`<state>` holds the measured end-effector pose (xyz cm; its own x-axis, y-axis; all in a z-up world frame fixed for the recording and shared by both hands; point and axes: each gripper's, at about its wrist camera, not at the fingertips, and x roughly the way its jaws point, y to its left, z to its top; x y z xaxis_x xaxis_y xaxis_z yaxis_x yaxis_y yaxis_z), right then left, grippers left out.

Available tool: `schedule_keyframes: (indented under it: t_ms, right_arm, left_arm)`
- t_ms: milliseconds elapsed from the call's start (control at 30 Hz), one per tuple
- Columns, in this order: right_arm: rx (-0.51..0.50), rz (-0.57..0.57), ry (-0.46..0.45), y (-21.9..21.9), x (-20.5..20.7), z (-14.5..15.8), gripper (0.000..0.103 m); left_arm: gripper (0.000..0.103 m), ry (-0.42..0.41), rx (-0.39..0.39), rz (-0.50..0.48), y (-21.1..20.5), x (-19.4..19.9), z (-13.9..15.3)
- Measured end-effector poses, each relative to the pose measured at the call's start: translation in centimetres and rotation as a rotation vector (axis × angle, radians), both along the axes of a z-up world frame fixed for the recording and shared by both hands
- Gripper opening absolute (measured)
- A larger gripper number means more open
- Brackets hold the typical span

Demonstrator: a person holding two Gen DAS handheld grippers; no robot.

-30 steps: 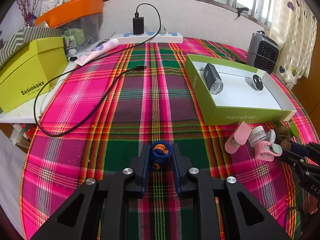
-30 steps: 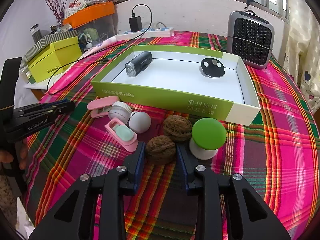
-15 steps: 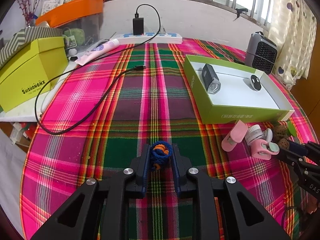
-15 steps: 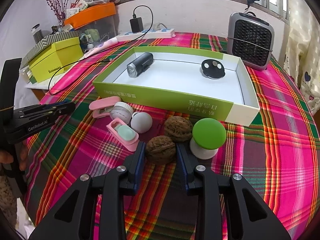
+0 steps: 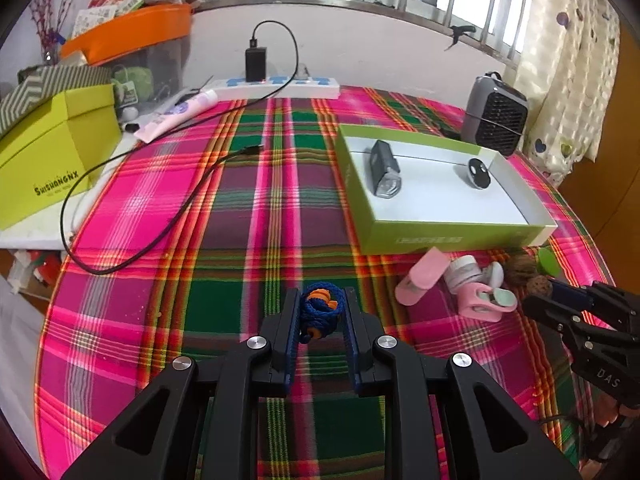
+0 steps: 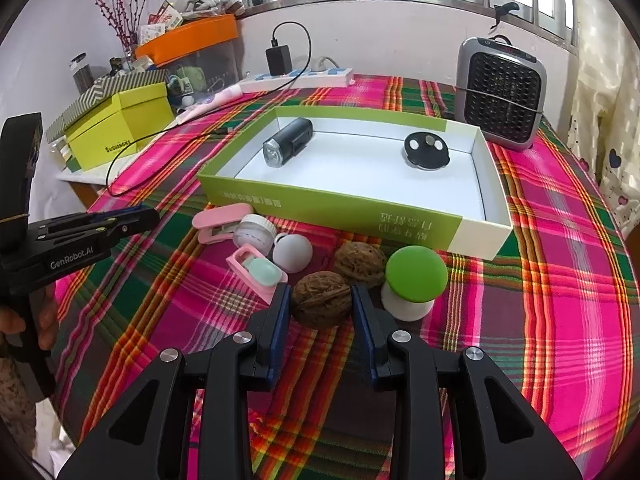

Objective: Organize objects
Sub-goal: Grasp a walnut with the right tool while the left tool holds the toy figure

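task is looking early-to-mid: the shallow green cardboard box with white lining (image 6: 478, 222) is holding only two things, a dark grey cylindrical bike light (image 6: 287, 147) lying at its left end and a flat black round disc with pale dots (image 6: 426, 151) toward the right end, with the rest of the box floor bare. still waiting on the plaid-covered counter (image 6: 560, 320) just in front of the box: a pink clip case (image 6: 219, 224), a small white round jar (image 6: 254, 230), a pink holder with a mint insert (image 6: 258, 272), a white ball (image 6: 293, 253), a second brown walnut (image 6: 359, 259) and a green-capped white mushroom-shaped piece (image 6: 414, 280). right tongs (image 6: 320, 306) are pinching a wrinkled brown walnut (image 6: 321, 303), partly closed around it, low by the pile, not yet in the box. left tongs (image 5: 322, 316) are nearly fully closed on a small blue cord bundle with orange bits (image 5: 322, 311), hanging over open cloth well left of the box. likely both are heading for the box next.
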<state>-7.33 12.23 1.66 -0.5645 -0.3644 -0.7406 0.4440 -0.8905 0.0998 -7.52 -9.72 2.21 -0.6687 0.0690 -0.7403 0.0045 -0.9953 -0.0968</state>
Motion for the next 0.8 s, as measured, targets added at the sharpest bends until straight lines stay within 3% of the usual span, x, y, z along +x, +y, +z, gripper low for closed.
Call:
schedule_keyframes:
  t_ms: [433,800]
  right_arm:
    - [-0.019,0.011,0.037,0.3,0.2,1.9,0.032]
    - [-0.010,-0.002,0.072,1.0,-1.7,3.9,0.032]
  left_arm:
    - [0.018,0.049,0.021,-0.048,1.7,0.0,2.7]
    - [0.018,0.064,0.026,-0.115,4.2,-2.2,4.0]
